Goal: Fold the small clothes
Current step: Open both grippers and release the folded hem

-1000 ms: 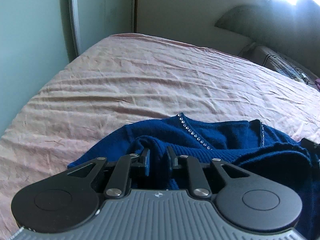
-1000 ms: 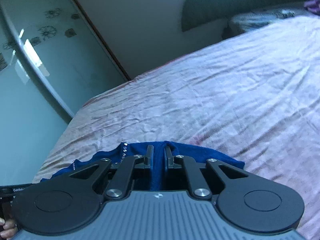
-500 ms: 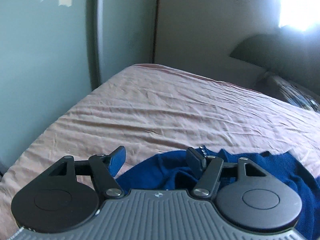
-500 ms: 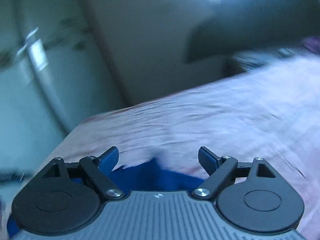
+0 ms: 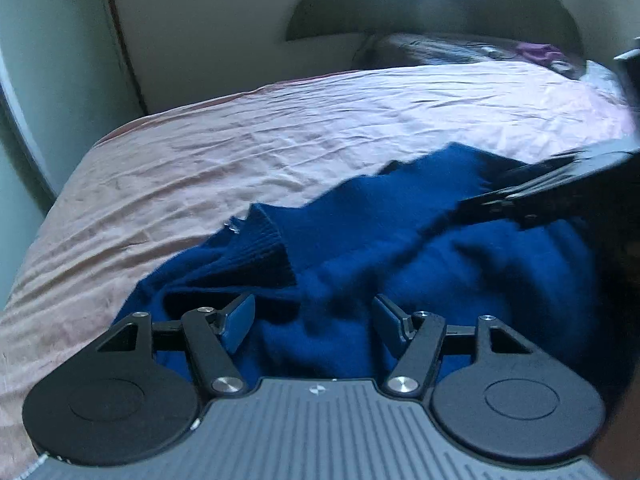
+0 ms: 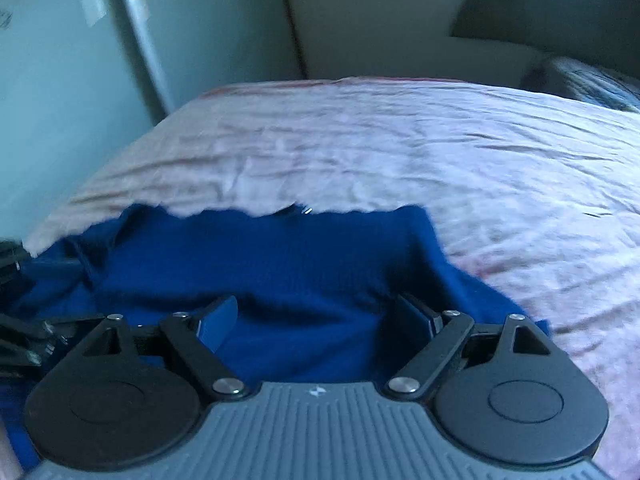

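Left wrist view: both my tongs, left (image 5: 314, 318) and right (image 6: 316, 320), gape empty over the blue sweater (image 5: 420, 248) (rumpled); I'd flatten it on the bed (image 5: 200, 168) before regripping.

Left claw (image 5: 314, 322) open; right claw (image 6: 316, 322) open wide, apparently gripping nothing.

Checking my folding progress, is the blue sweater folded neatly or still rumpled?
Rumpled: the blue sweater lies bunched on the pink sheet, its edges uneven.

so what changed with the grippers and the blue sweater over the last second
Both let go: the left gripper and right gripper, earlier pinched shut on the blue sweater, now stand open above it. The sweater has dropped onto the pink bedsheet and lies rumpled there. The bed is as before.
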Demonstrator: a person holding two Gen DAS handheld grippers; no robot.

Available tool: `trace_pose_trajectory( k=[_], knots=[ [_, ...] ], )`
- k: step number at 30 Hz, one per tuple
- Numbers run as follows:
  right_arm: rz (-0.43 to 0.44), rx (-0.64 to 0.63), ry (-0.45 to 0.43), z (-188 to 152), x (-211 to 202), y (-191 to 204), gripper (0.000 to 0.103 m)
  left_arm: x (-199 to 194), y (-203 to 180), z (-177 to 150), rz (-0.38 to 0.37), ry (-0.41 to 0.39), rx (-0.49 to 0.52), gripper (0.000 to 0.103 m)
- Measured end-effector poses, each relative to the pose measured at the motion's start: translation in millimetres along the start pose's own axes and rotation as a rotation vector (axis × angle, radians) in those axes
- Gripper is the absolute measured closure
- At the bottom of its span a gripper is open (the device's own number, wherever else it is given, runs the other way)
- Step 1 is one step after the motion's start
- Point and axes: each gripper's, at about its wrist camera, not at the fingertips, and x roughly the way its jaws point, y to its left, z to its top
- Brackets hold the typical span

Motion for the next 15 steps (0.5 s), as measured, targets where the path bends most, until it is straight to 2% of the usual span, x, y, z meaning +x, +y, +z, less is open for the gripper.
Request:
trace_pose_trajectory(
  k=[3,7,8,10,12,15],
  knots=[
    [-0.106,-0.028,-0.009,-2,1,3,0.016,17,28,10,0.097,0.018,-0.123,0.034],
    [-0.127,-0.030,-0.024,-9,-7,-5,0.016,19,87,14,0.313,0.054,-0.407,0.036],
    [-0.152,-0.033,-0.042,-11,-13,-3,0.016,15,95,10,0.322,0.056,-0.448,0.036],
    [-0.194,-0.066,-0.085,-13,-27,5,0.016,-2,104,0,0.277,0.042,-0.480,0.035],
    [-0.178,-0.122,-0.113,-22,-43,15,0.014,-23,99,-12,0.247,0.025,-0.460,0.030],
    [-0.128,-0.228,-0.094,-42,-57,28,0.014,-51,87,-33,0.217,-0.015,-0.404,0.025]
  ],
)
